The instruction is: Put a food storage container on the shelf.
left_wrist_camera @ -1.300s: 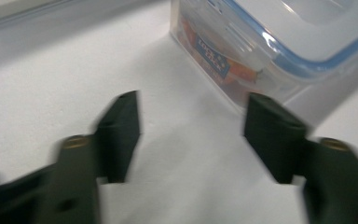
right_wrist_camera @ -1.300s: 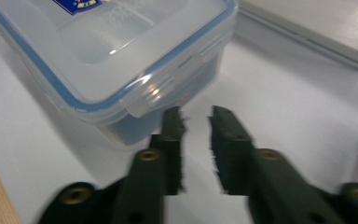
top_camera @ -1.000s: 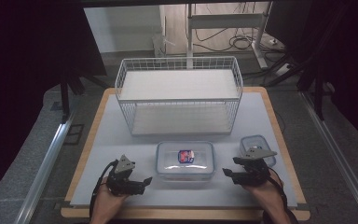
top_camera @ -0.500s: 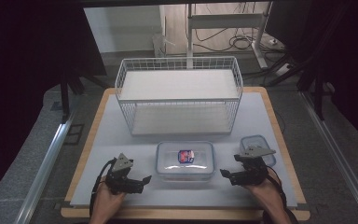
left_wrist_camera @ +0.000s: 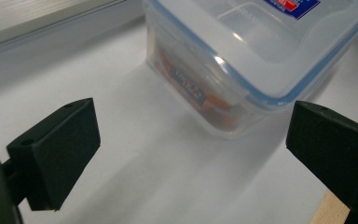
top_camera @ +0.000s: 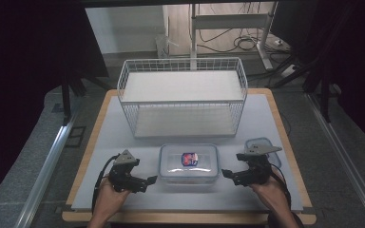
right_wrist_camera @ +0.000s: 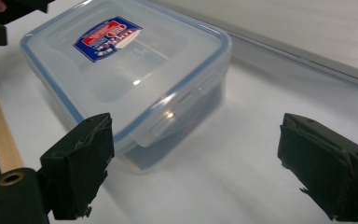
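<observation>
Left gripper (top_camera: 151, 180): jaws just opened wide, nothing between.
Right gripper (top_camera: 226, 174): jaws just opened wide, nothing between.
Lidded box (top_camera: 188, 163): between both grippers, untouched.
Small box (top_camera: 261, 145): just beyond right gripper.
Wire basket (top_camera: 182, 97): farther back.

Clear lidded plastic box (top_camera: 188, 164), blue-sealed, sits upright at the table's near edge.
</observation>
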